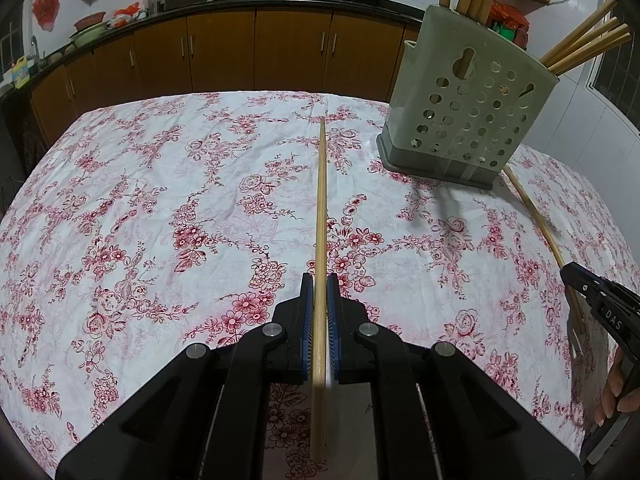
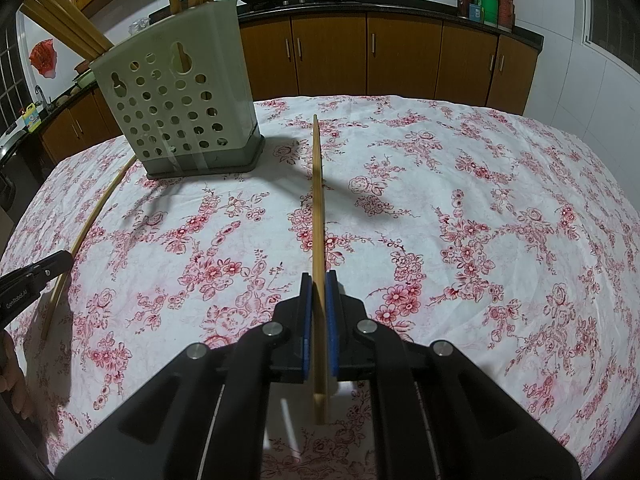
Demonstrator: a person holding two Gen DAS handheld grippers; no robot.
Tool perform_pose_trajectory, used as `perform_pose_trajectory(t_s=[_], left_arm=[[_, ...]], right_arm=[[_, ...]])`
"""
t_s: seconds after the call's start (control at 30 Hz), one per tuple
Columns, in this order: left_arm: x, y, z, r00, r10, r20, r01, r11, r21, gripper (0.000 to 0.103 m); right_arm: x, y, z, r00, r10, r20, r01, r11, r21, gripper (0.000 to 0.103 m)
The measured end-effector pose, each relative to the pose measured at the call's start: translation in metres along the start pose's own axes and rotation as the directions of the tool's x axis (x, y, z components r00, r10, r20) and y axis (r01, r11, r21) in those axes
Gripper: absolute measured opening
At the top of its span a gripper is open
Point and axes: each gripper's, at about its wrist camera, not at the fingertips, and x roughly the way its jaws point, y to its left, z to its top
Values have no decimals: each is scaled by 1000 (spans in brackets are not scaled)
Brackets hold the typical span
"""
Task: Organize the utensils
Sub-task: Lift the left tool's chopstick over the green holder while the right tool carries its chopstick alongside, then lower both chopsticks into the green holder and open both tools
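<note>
Progress looks well advanced; several chopsticks already stand in the perforated holder (image 1: 468, 120) on the floral tablecloth (image 1: 160, 200); two remain outside it; the left gripper (image 1: 320, 300) is clamped on one chopstick (image 1: 321, 200), the right gripper (image 2: 319, 300) clamped on another (image 2: 317, 200), both pointing forward, near the holder; the holder's interior is hidden, and the standing chopsticks' tops are cut off.
</note>
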Motion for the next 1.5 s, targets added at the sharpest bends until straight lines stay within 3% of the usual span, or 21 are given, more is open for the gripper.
perform_pose_trajectory(t_s=[0.83, 0.93, 1.1, 1.33, 1.5], left_arm=[[-14, -1, -13, 1000, 25, -4, -24, 998, 54, 8], [-21, 3, -11, 1000, 20, 4, -20, 998, 65, 7], [-52, 2, 8, 995, -14, 99, 8, 998, 56, 7], [-105, 5, 49, 962, -75, 261, 72, 997, 22, 7], [-120, 5, 63, 947, -84, 310, 84, 996, 14, 7]], right_arm=[[-6, -5, -2, 1000, 24, 4, -24, 1000, 1, 8], [-22, -7, 5, 998, 30, 55, -31, 1000, 3, 8], [-65, -10, 28, 981, 17, 193, -17, 1000, -4, 8], [-117, -16, 54, 936, 13, 351, -18, 1000, 10, 8], [-130, -15, 65, 919, 14, 395, -22, 1000, 15, 8]])
